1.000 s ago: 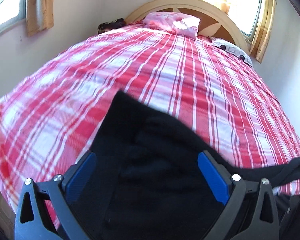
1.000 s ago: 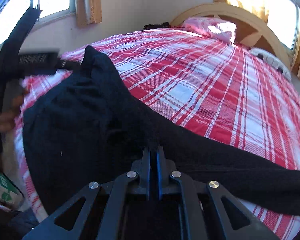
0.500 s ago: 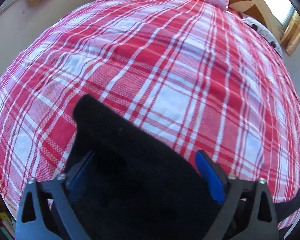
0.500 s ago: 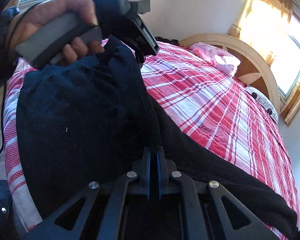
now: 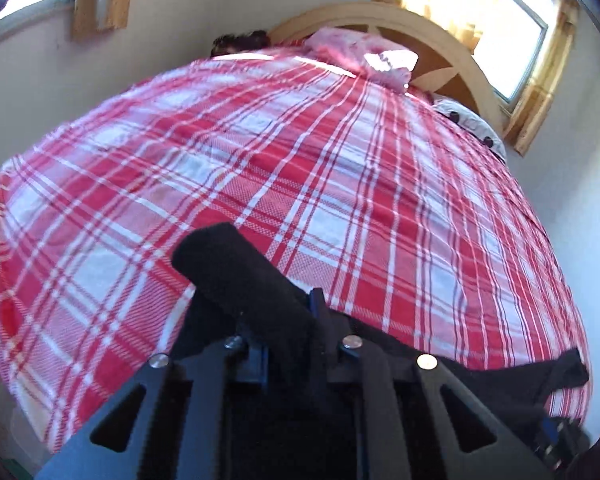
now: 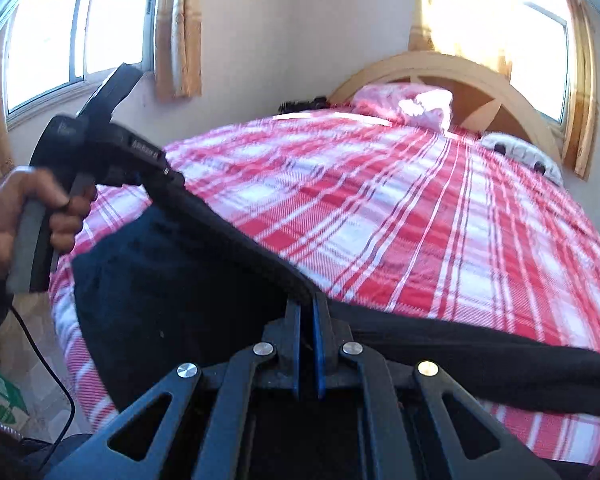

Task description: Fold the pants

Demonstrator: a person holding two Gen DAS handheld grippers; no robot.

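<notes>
Black pants lie at the near edge of the red plaid bed. My right gripper is shut on the stretched top edge of the pants. In the right wrist view, a hand holds my left gripper at the other end of that edge, lifted off the bed. In the left wrist view, my left gripper has its jaws closing tight on a bunched roll of the pants, which sticks out past the fingers. A pant leg trails off to the right.
A pink pillow and a dotted white pillow lie by the wooden headboard. The far side has walls with curtained windows. A green-and-white carton and a cable are on the floor left of the bed.
My left gripper's jaws went from wide open over the pants to closed on a bunch of fabric and lifted it. The right gripper stayed shut on the pants and rose a little.
</notes>
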